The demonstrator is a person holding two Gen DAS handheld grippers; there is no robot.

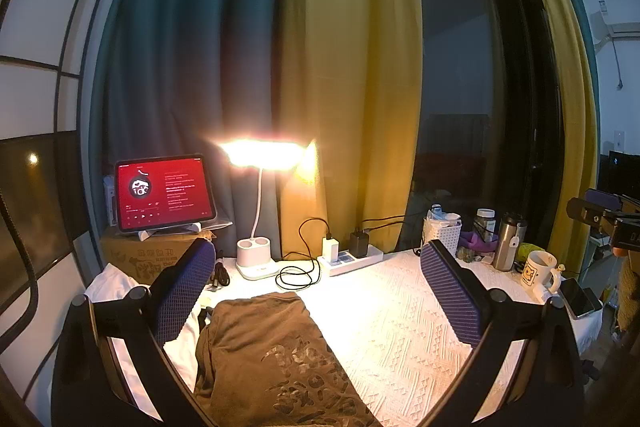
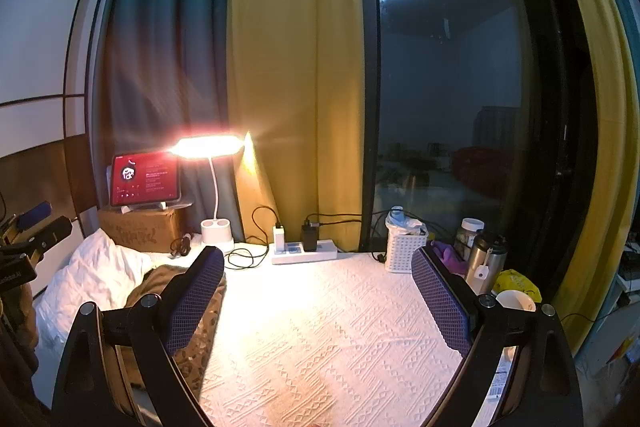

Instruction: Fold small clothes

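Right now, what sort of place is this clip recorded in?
Probably a bedroom or home desk corner at night: a lit desk lamp, a tablet on a cardboard box, a mug, full-length curtains.

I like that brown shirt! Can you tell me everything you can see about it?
The brown shirt is soft, wrinkly cloth with a shiny, darker printed pattern on top. It lies flat and looks partly folded on the white bumpy tablecloth, towards the left side, in front of the lamp. The open left gripper hovers over it without touching. Its near end runs out of the picture.
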